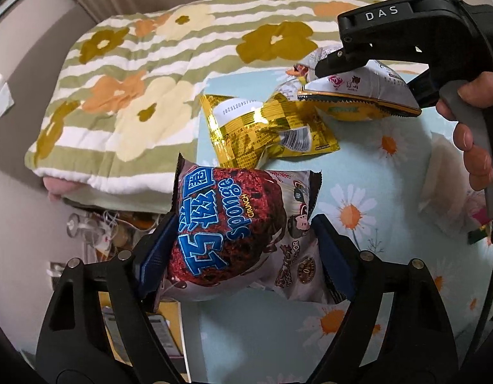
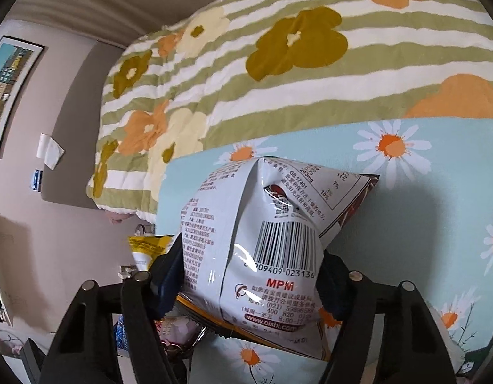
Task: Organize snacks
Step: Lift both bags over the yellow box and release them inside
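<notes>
The left tool (image 1: 243,252) clamps a red Sponge Crunch bag (image 1: 237,233) at 6 o'clock in its own view, above the daisy-print tabletop (image 1: 368,172). Just beyond, toward 12 o'clock, a gold snack bag (image 1: 262,128) lies on the cloth. At 2 o'clock the right tool (image 1: 363,73), in a hand (image 1: 470,134), grips a white barcode bag (image 2: 269,243). Farthest back lies a flowered quilt (image 1: 144,89).
</notes>
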Demonstrator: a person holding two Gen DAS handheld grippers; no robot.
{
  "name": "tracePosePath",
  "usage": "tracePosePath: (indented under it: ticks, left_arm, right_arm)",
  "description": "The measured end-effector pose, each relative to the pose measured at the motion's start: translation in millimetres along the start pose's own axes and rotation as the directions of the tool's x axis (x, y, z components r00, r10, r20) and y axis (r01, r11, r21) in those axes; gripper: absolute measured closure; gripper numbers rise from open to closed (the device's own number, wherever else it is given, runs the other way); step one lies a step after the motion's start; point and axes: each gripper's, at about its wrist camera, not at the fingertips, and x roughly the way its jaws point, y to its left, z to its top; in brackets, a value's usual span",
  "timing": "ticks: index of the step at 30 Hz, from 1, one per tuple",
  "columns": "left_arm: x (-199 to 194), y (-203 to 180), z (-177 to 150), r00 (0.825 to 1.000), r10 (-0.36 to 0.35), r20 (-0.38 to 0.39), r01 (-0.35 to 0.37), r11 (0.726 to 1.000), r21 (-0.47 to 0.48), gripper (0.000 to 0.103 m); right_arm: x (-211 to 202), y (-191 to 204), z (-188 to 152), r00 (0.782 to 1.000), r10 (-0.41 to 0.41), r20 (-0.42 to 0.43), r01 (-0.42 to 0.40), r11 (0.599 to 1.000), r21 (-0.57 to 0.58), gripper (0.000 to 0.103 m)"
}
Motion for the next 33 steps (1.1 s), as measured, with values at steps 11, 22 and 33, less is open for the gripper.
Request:
tracePosePath:
  ticks: [11, 22, 33]
  left_arm:
    - [-59, 10, 13, 0.991, -0.038, 0.126, 0.04, 0.999, -0.017, 0.022]
    - [-136, -3, 54, 0.939, -0.136, 0.315, 0.113, 0.989, 0.092, 0.022]
    - [-188, -101, 96, 0.878, -0.286, 0.383, 0.232, 0.956, 0.181, 0.022]
  right_arm:
    - [-81, 25, -13, 0.987, 0.029, 0.161, -0.021, 0.998, -0.055, 0.037]
    - [-204, 28, -48, 0.924, 0.0, 0.383, 0.021, 0.998, -0.051, 0.037]
    - [-307, -47, -78, 0.864, -0.075, 0.498, 0.086, 0.996, 0.001, 0.037]
